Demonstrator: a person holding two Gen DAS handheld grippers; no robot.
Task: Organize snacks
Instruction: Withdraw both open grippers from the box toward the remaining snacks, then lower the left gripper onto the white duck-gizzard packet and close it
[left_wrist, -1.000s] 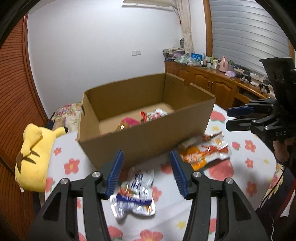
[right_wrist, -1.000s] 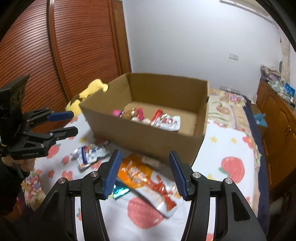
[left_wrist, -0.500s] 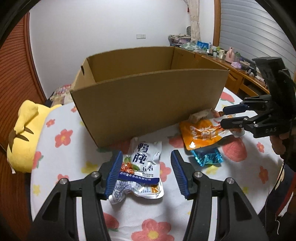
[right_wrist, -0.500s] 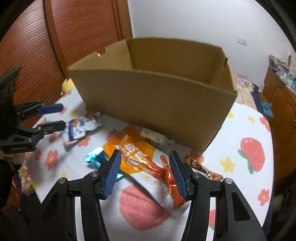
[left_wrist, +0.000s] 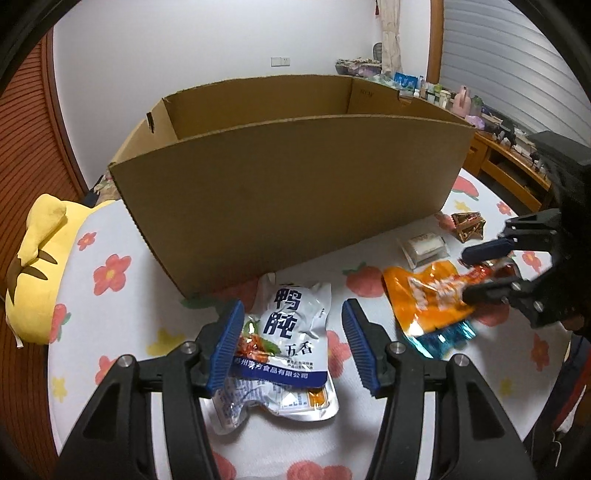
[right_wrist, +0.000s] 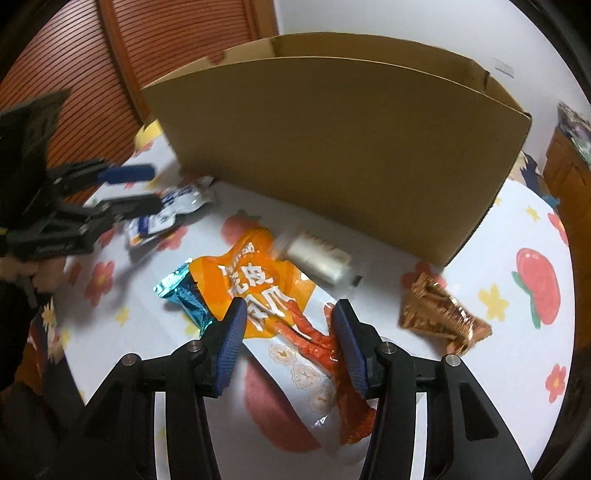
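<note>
A white and blue snack pouch (left_wrist: 291, 332) lies flat on the flowered tablecloth, in front of the cardboard box (left_wrist: 295, 192). My left gripper (left_wrist: 293, 332) hangs low over it, open, with the pouch between the jaws and the pads not pressing. An orange snack pouch (right_wrist: 266, 295) lies to the right. My right gripper (right_wrist: 288, 332) straddles it with its jaws closing, pads still off the pouch. Each gripper shows in the other's view: the right gripper (left_wrist: 466, 275) and the left gripper (right_wrist: 136, 188). The box's inside is hidden.
A teal wrapper (right_wrist: 184, 291) sticks out from under the orange pouch. A small white packet (right_wrist: 321, 258) and a bronze foil wrapper (right_wrist: 439, 314) lie near the box's corner. A yellow plush toy (left_wrist: 33, 266) sits at the table's left edge. Wooden cabinets (left_wrist: 509, 166) stand to the right.
Both grippers have sunk toward the table, each over its pouch. The box's front wall now hides the snacks inside. The right jaws have narrowed slightly.
</note>
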